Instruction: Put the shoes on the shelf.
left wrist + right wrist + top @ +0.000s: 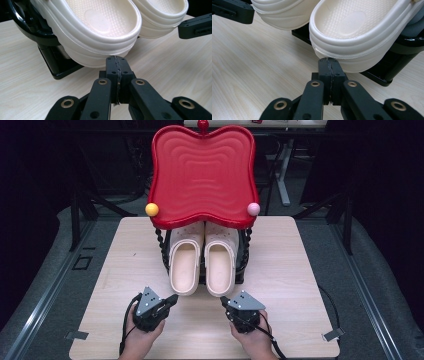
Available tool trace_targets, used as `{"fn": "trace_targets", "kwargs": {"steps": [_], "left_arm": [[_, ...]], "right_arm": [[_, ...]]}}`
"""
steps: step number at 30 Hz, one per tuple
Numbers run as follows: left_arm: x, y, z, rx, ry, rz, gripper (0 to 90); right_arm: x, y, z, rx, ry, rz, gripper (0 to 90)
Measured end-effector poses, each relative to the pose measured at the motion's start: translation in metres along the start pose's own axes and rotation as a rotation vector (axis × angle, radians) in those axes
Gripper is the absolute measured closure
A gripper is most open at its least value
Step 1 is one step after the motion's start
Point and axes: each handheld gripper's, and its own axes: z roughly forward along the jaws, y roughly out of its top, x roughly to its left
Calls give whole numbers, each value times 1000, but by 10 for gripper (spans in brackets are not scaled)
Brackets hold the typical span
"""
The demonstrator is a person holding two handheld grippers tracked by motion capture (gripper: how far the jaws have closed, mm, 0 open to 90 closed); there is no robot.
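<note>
Both the left tongs [171, 299] and the right tongs [223, 301] were pressed together, holding nothing, just before the heels of the left clog [185, 261] and right clog [220, 262] on the black rack [242, 262], so each should spread first before gripping a heel rim.

1. I'm working in what looks like a lab or recording studio: dark curtains [30, 180] surround the pale wooden table [125, 270].
2. Grey carpet [45, 265] and metal stand legs [82, 207] flank the table's left edge.

High view looks down the table [125, 250]; both gripper views closely share the clogs [202, 260]
</note>
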Motion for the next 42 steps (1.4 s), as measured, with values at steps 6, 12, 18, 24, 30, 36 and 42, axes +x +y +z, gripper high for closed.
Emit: {"fn": "trace_targets", "kwargs": {"steps": [6,12,18,24,30,36,42], "left_arm": [[-1,2,-1,6,8,3,899],[2,9,0,-4,26,25,899],[7,15,5,-10,31,14,899],[9,27,15,-28,38,1,899],[12,43,28,-26,49,0,899],[18,52,36,-25,60,-10,899],[19,59,44,-19,69,-11,899]], "right_arm": [[0,1,-2,-4,-1,3,899],[-4,8,-6,-14,-13,-6,900],[-13,18,-7,-18,-32,-3,900],[-19,30,2,-27,-59,-12,900],[-30,42,12,-27,-86,-3,899],[-40,47,20,-21,-100,20,899],[-41,52,26,-26,-90,32,897]]}}
